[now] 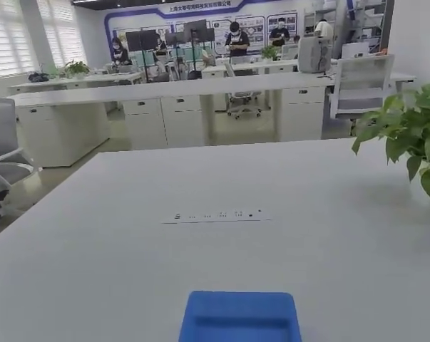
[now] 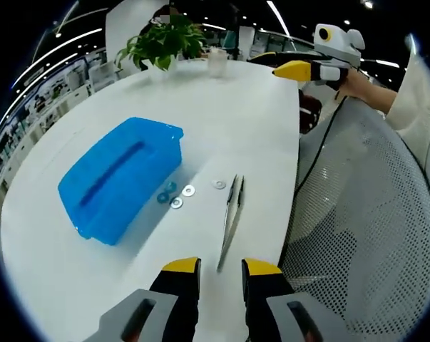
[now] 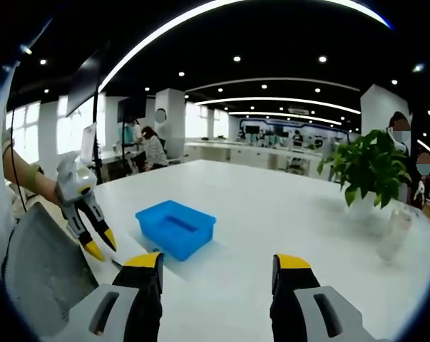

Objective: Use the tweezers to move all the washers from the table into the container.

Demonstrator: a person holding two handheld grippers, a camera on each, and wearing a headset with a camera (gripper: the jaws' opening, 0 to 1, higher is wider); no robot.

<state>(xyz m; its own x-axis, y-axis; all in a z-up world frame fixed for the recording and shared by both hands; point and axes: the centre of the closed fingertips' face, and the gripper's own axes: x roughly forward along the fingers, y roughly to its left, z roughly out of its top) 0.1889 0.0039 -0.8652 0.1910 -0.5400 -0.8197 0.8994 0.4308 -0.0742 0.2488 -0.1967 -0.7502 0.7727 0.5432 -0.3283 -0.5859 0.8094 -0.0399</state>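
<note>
A blue container [image 2: 122, 174] sits on the white table [image 2: 222, 121], also seen as the container [image 1: 239, 317] and the container [image 3: 175, 226]. Beside it lie several small washers [image 2: 189, 190], some silver, some blue. Metal tweezers [image 2: 231, 217] lie on the table just right of them, pointing toward my left gripper [image 2: 220, 274]. That gripper hovers open above the table edge with nothing in it, its jaws a little apart. My right gripper [image 3: 219, 267] is wide open and empty, held off to the side, facing the table. The left gripper [image 3: 99, 242] appears at the left of the right gripper view.
A potted plant [image 1: 414, 135] and a clear glass [image 3: 393, 231] stand at the table's far side. A mesh chair back [image 2: 357, 214] is close beside the table edge. A socket strip [image 1: 215, 215] is set into the tabletop. Desks and people fill the room behind.
</note>
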